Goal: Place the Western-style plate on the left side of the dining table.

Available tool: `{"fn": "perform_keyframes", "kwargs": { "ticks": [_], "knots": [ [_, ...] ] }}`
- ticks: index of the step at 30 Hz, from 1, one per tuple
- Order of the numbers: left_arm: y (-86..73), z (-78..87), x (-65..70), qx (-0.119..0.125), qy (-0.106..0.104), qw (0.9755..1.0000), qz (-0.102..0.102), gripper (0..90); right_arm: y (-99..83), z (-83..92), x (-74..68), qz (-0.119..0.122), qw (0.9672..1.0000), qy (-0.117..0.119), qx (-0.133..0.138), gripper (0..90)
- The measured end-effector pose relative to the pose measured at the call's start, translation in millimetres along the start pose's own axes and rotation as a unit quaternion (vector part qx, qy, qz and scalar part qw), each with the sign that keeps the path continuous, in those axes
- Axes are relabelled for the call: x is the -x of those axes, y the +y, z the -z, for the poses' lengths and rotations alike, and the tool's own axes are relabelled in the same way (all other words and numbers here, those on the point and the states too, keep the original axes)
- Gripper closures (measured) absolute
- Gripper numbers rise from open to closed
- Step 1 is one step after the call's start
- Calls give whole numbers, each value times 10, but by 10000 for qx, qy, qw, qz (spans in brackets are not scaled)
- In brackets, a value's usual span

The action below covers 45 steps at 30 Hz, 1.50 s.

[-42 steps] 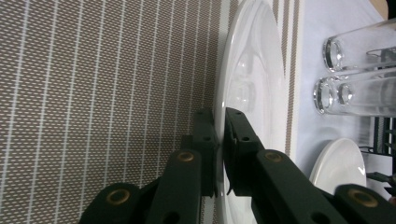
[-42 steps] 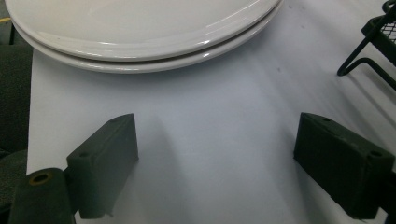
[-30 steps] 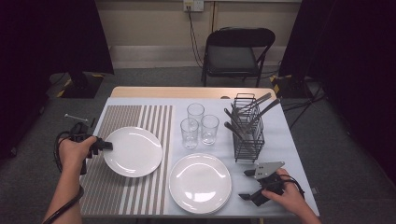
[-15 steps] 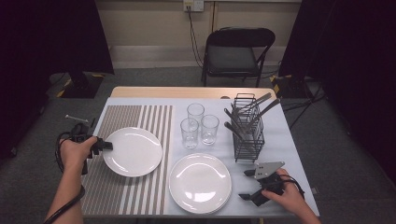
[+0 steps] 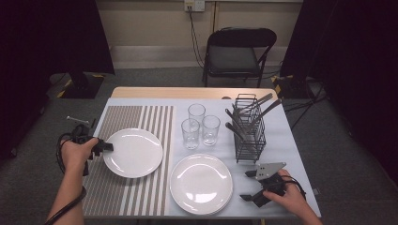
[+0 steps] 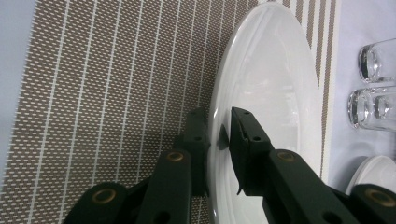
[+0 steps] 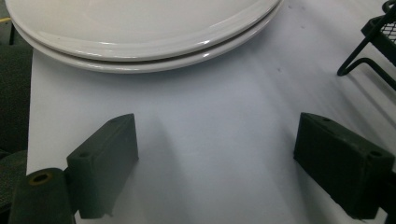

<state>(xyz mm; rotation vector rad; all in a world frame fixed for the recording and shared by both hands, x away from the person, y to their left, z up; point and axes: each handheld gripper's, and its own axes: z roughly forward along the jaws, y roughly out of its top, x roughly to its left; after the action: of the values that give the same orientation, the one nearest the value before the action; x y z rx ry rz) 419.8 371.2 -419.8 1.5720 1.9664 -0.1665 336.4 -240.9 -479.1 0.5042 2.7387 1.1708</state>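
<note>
We see the white plate (image 5: 133, 153) lying on the striped mat (image 5: 123, 126) at the left of the worktop (image 5: 281, 140). It is round, glossy and plain, with a shallow well and a thin raised rim that catches the light. In the left gripper view the plate (image 6: 275, 102) rim runs between the two black jaws of the left tool (image 6: 219, 135), one jaw under the rim and one over it. The jaws have just been opening; a thin gap shows at the upper pad, so we read the tool as slightly open and not pinching the plate.

The right tool (image 5: 256, 185) sits at the near right corner of the worktop, jaws wide apart and holding nothing. In its own view the right tool (image 7: 215, 154) faces bare worktop, with a stack of two plates (image 7: 140, 32) just ahead.

For edges and room: the plate's left rim lies close to the mat's left border and the worktop's left edge. To its right stands the stack of two plates (image 5: 201, 183), near but apart. Three glasses (image 5: 199, 125) stand beyond, and a wire rack (image 5: 248, 133) of cutlery further right. The striped mat behind the plate is open.
</note>
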Motion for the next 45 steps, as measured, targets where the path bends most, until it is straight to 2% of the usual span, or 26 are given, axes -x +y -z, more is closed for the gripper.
{"fn": "perform_keyframes", "kwargs": {
  "ticks": [7, 15, 18, 23, 24, 27, 28, 29, 30, 35, 43, 44, 45],
  "knots": [
    [-2, -16, 12, 34, 158, 9999, -41, 759, 0, 0, -1, 5, 10000, -3, -1, 127],
    [-4, -39, -20, 96, 169, 9998, -15, 753, 0, 0, -1, 3, 10000, -3, 0, 128],
    [-8, -42, -48, 87, 323, 9994, -62, 756, 0, 0, 0, 1, 10000, 0, 1, 128],
    [-18, -52, -78, 162, 260, 9995, 68, 757, 0, 0, 0, 0, 10000, 0, 0, 127],
    [-20, -46, -88, 147, 326, 9994, 18, 756, 0, 0, 0, -1, 10000, 0, 0, 128],
    [-20, -35, -103, 133, 329, 9994, 26, 757, 0, 0, 0, -2, 10000, 0, -1, 128],
    [-22, -37, -102, 199, 287, 9993, 103, 757, 0, 0, 0, -1, 10000, 1, 0, 128],
    [-21, -27, -117, 136, 327, 9994, 58, 757, 0, 0, 0, 0, 10000, 0, -1, 127],
    [-21, -27, -119, 210, 266, 9993, 134, 757, 0, 0, 0, -1, 10000, 2, 0, 128],
    [-17, -27, -142, 155, 317, 9994, 55, 753, 0, 0, 0, -3, 10000, 1, 0, 128],
    [-34, -32, -171, 151, 322, 9992, 159, 745, 0, 0, 1, -11, 10000, 10, 6, 128],
    [-36, -30, -178, 148, 355, 9992, 102, 745, 0, -1, -1, -8, 10000, 5, 3, 128],
    [-39, -27, -175, 178, 389, 9990, 148, 731, 0, 0, -1, -7, 10000, 5, 3, 128]
  ]
}}
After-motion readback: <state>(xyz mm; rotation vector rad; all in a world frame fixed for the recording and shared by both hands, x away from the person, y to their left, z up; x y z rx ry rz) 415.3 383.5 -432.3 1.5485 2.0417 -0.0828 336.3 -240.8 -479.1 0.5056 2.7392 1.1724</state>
